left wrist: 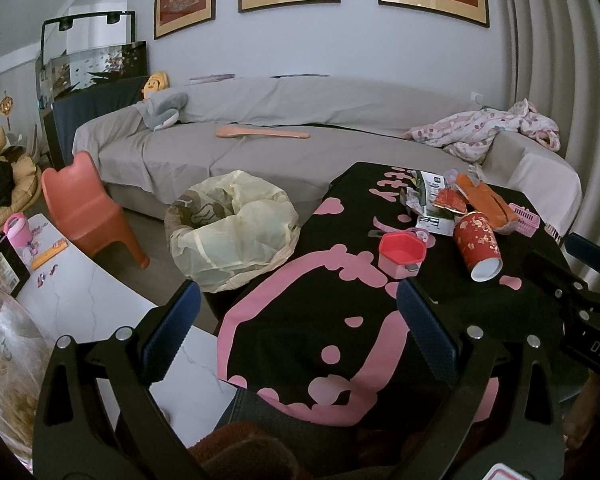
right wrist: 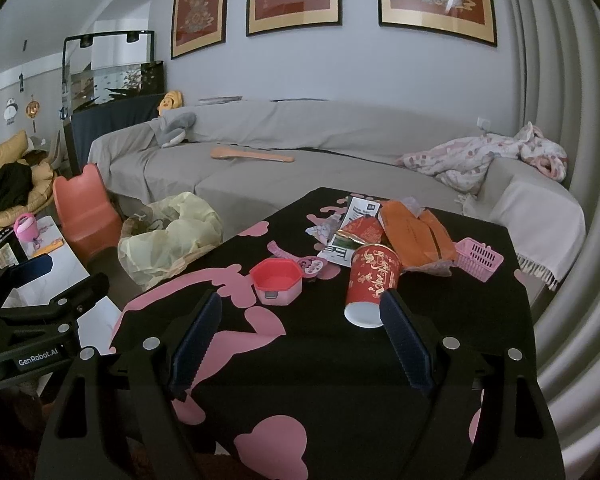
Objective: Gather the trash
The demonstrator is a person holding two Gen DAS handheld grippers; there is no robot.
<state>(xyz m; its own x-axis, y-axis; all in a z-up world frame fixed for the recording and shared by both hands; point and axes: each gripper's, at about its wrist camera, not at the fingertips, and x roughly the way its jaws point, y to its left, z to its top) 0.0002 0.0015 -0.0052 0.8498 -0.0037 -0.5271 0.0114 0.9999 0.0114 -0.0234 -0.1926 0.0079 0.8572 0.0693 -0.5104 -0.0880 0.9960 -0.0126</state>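
A long grey-covered sofa (right wrist: 284,168) spans the back of the room, with a patterned pink-and-white blanket (right wrist: 488,156) bunched at its right end. In front of it stands a table draped in a black cloth with pink shapes (right wrist: 340,360). On the floor to the table's left, just beside its edge, sits a bin lined with a pale yellow bag (left wrist: 232,228), its mouth open; an orange child's chair (left wrist: 88,212) stands further left.

The trash lies clustered on the far right part of the table: flattened orange packaging (right wrist: 416,232), a black-and-white printed wrapper (right wrist: 362,210), and a red paper cup with gold lettering (right wrist: 370,284) tipped on its side, white base toward the camera. A small pink basket (right wrist: 480,258) sits at the right of the pile, a red-and-pink hexagonal box (right wrist: 278,280) to its left.

The left gripper (left wrist: 300,320) hovers over the table's near left edge, fingers spread wide and empty. The right gripper (right wrist: 300,328) is likewise spread with nothing between its fingers, its right finger (right wrist: 404,340) just in front of the cup.
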